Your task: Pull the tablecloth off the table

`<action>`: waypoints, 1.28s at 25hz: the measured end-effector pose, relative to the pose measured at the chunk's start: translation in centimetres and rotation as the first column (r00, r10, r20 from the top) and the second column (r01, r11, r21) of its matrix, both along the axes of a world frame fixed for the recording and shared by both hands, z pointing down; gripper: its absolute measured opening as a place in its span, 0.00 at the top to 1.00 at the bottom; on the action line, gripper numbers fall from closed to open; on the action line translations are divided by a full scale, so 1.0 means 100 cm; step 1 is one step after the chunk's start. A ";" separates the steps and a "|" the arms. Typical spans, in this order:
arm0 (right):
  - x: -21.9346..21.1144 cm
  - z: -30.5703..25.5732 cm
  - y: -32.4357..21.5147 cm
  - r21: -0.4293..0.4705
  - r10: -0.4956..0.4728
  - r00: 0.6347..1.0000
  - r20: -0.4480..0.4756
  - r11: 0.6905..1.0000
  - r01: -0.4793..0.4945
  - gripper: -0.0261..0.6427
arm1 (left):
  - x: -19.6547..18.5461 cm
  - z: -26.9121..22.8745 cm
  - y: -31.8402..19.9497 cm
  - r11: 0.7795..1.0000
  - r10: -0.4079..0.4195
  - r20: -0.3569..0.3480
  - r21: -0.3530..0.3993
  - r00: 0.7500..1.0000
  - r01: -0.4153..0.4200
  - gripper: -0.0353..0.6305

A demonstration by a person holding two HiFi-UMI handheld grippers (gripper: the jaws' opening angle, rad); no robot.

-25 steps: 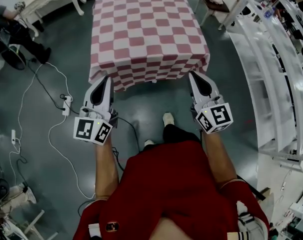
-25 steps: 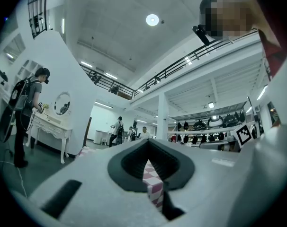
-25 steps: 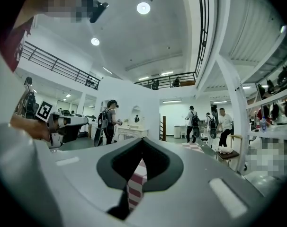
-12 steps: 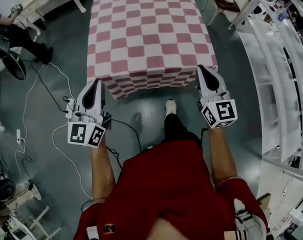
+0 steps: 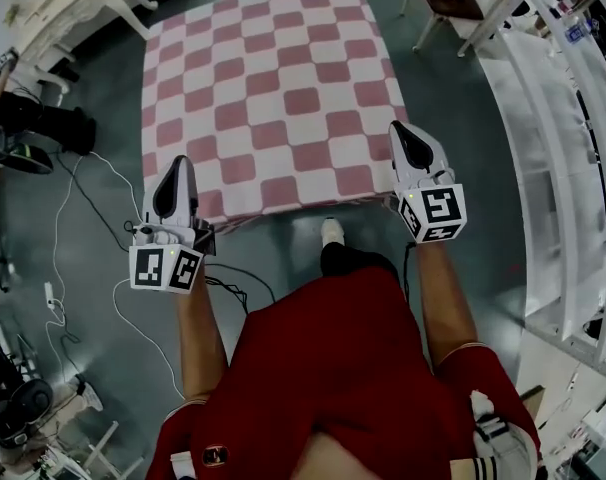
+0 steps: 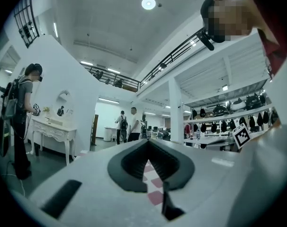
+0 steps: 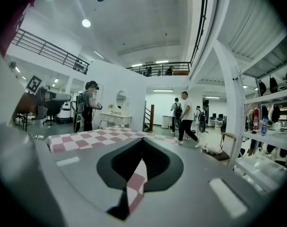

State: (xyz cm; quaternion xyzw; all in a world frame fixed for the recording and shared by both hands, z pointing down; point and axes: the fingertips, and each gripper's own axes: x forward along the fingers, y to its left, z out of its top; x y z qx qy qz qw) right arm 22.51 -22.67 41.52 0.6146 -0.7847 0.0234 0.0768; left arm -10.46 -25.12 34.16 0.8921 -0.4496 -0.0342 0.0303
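Our left gripper point(image 5: 176, 164) has its jaws pressed together on the near left corner of the tablecloth point(image 5: 273, 98). In the left gripper view a thin strip of checked fabric point(image 6: 152, 182) sits pinched in the dark, ridged recess between the jaws of that gripper point(image 6: 150, 174). Our right gripper point(image 5: 399, 130) is clamped the same way on the near right corner. In its own view a folded band of pink and white cloth point(image 7: 136, 181) runs down through the closed jaws of that gripper point(image 7: 136, 174).

The tablecloth is soft woven fabric in a pink and white checkerboard. It covers the whole square tabletop and lies nearly flat, with a narrow strip of its near edge dipping between our two grips. The gripper shells are smooth pale grey plastic, each tapering to a point and carrying a marker cube point(image 5: 166, 268) at the rear. The floor point(image 5: 483, 218) is dark and glossy, with white cables point(image 5: 58, 268) trailing across it.

Half a second ago the front hem hung down as a draped, rippled skirt. Now we hold the corners higher and the hem is drawn almost level with the top.
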 end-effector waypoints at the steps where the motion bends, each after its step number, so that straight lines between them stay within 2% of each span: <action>1: 0.010 0.006 -0.013 -0.016 0.002 1.000 -0.001 1.000 -0.002 0.94 | 0.009 0.002 -0.013 1.000 -0.001 0.000 -0.004 1.000 0.001 0.94; 8: 0.068 0.058 -0.093 -0.146 -0.008 1.000 0.011 0.989 0.010 0.94 | 0.059 0.017 -0.088 0.999 -0.002 0.024 -0.039 1.000 0.003 0.94; 14: 0.098 0.111 -0.140 -0.260 -0.008 1.000 0.017 0.966 0.013 0.93 | 0.070 0.033 -0.126 0.996 -0.012 0.064 -0.086 0.998 0.017 0.94; 22: 0.124 0.159 -0.168 -0.380 0.011 0.998 0.068 0.925 0.015 0.82 | 0.066 0.040 -0.158 0.993 -0.009 0.108 -0.117 0.994 0.022 0.94; 25: 0.124 0.170 -0.172 -0.419 0.011 0.994 0.111 0.907 0.037 0.74 | 0.062 0.041 -0.163 0.992 -0.004 0.120 -0.122 0.993 0.019 0.94; 28: 0.123 0.182 -0.174 -0.460 0.010 0.986 0.167 0.885 0.070 0.69 | 0.059 0.044 -0.166 0.991 -0.005 0.130 -0.130 0.991 0.023 0.94; 32: 0.127 0.197 -0.179 -0.502 0.004 0.981 0.195 0.860 0.096 0.66 | 0.061 0.050 -0.170 0.990 -0.015 0.139 -0.140 0.990 0.034 0.94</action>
